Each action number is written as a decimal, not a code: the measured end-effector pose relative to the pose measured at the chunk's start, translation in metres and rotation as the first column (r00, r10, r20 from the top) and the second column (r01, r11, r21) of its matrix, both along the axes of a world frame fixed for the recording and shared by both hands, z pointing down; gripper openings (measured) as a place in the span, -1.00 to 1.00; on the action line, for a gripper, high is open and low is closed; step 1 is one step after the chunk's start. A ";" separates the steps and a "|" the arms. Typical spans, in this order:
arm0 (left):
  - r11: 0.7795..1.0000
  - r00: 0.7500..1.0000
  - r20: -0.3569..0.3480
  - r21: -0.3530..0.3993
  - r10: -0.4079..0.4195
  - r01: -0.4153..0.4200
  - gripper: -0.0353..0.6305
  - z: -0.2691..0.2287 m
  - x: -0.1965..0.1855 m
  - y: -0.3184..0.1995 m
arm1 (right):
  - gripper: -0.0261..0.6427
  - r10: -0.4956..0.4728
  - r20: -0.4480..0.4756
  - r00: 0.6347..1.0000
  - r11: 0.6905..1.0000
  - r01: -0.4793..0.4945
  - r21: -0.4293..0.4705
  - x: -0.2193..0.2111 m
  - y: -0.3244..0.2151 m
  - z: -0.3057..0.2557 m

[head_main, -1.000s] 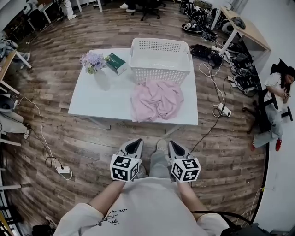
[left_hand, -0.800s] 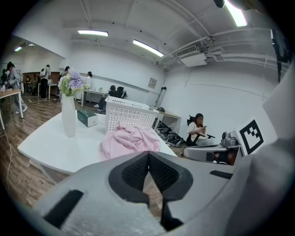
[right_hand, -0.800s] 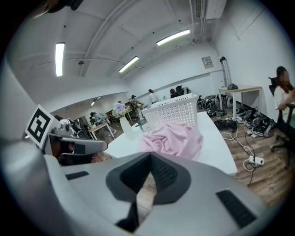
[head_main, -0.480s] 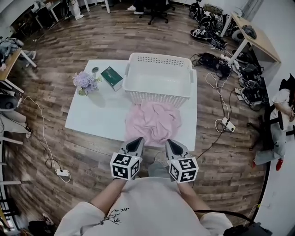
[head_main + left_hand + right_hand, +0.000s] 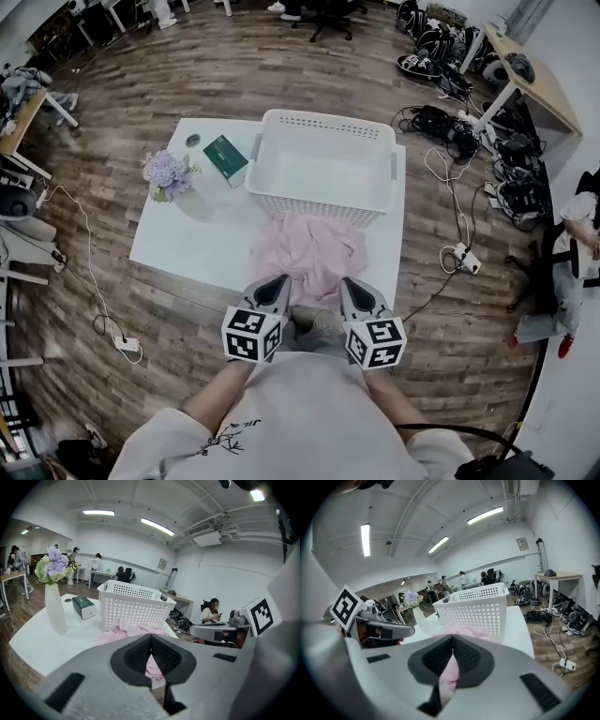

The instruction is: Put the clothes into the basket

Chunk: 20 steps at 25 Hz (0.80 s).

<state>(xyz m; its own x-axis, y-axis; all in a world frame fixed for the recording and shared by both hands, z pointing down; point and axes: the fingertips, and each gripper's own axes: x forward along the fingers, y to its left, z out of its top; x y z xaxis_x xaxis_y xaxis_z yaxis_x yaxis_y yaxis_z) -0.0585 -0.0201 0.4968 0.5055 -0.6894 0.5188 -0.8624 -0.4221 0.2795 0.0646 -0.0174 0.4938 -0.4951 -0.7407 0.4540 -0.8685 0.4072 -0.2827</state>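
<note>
Clothes [image 5: 309, 255], one bunched pink heap, lay on the white table [image 5: 202, 248] at lower ctr of the head view. They were pressed against the near wall of the white basket [image 5: 323, 122] and reached to the table's near edge. Basket sat just up-frame of the heap and looked empty. Both grippers were closed w/ nothing held: left gripper [image 5: 277, 282] and right gripper [image 5: 348, 284] each showed jaws together in their own views, w/ pink cloth visible only beyond the tips, not btwn the pads

Key relation: heap lay straight ahead, up-frame of both tips and centred btwn them, so neither hand was clearly nearer. Left tip pointed at its left part, right tip at its right part. Heap spread wider left-to-right than front-to-back, so its long axis ran across the frame, square to both grippers. Basket was beyond it on the same line, so prob. a grab, then a lift fwd over the wall

Vs a second ago: table, heap and basket sat further up-frame then, w/ bare wood floor [image 5: 187, 328] btwn tips and table. That gap had since gone, and the tips overlapped the heap's near edge in the picture. Jaws stayed closed. Flower vase [image 5: 167, 174] and green box [image 5: 225, 157] kept their spots left of the basket
</note>
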 end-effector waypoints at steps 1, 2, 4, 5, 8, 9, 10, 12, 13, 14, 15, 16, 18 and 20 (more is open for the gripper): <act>1.000 1.000 0.001 -0.004 0.009 -0.009 -0.86 0.000 0.000 -0.002 | -0.88 0.006 0.001 1.000 1.000 -0.006 0.003 0.000 -0.003 0.000; 1.000 1.000 0.002 -0.007 0.018 -0.018 -0.86 0.001 -0.001 -0.005 | -0.88 0.013 0.002 1.000 1.000 -0.013 0.001 -0.001 -0.005 0.000; 0.999 0.999 0.005 -0.013 0.038 -0.038 -0.86 0.001 -0.002 -0.011 | -0.88 0.025 0.011 1.000 1.000 -0.025 -0.008 -0.003 -0.010 0.001; 0.999 0.999 0.007 -0.013 0.048 -0.048 -0.86 0.000 -0.003 -0.014 | -0.88 0.026 0.014 1.000 1.000 -0.026 -0.011 -0.005 -0.012 0.001; 0.998 0.998 0.011 -0.010 0.067 -0.067 -0.86 0.000 -0.004 -0.025 | -0.88 0.028 0.014 1.000 1.000 -0.028 -0.012 -0.008 -0.016 0.000; 0.997 0.997 0.012 -0.011 0.072 -0.072 -0.86 0.000 -0.003 -0.027 | -0.88 0.032 0.014 0.999 0.999 -0.032 -0.013 -0.008 -0.018 0.000; 0.997 0.997 0.014 -0.012 0.079 -0.079 -0.86 0.001 -0.003 -0.029 | -0.88 0.036 0.013 0.999 0.999 -0.036 -0.014 -0.008 -0.019 0.001; 0.996 0.996 0.017 -0.016 0.092 -0.091 -0.86 0.004 -0.001 -0.031 | -0.88 0.042 0.007 0.999 0.999 -0.042 -0.015 -0.008 -0.021 0.002; 0.995 0.995 0.018 -0.019 0.095 -0.095 -0.86 0.005 0.000 -0.032 | -0.88 0.043 0.003 0.999 0.999 -0.043 -0.017 -0.009 -0.023 0.002; 0.995 0.995 0.018 -0.022 0.097 -0.097 -0.86 0.007 -0.001 -0.034 | -0.88 0.044 0.000 0.999 0.999 -0.044 -0.020 -0.009 -0.024 0.003; 0.995 0.995 0.021 -0.024 0.098 -0.097 -0.86 0.008 -0.001 -0.035 | -0.88 0.045 -0.003 0.999 0.999 -0.045 -0.024 -0.009 -0.025 0.004; 0.995 0.995 0.025 -0.025 0.098 -0.098 -0.86 0.009 -0.002 -0.036 | -0.88 0.047 -0.008 0.999 0.999 -0.047 -0.028 -0.008 -0.026 0.006; 0.995 0.994 0.032 -0.029 0.100 -0.099 -0.86 0.011 -0.004 -0.039 | -0.87 0.050 -0.016 0.999 0.998 -0.050 -0.034 -0.007 -0.028 0.009; 0.994 0.995 0.026 -0.043 0.099 -0.098 -0.85 0.014 -0.007 -0.042 | -0.70 0.044 -0.018 0.999 0.998 -0.045 -0.042 -0.007 -0.031 0.012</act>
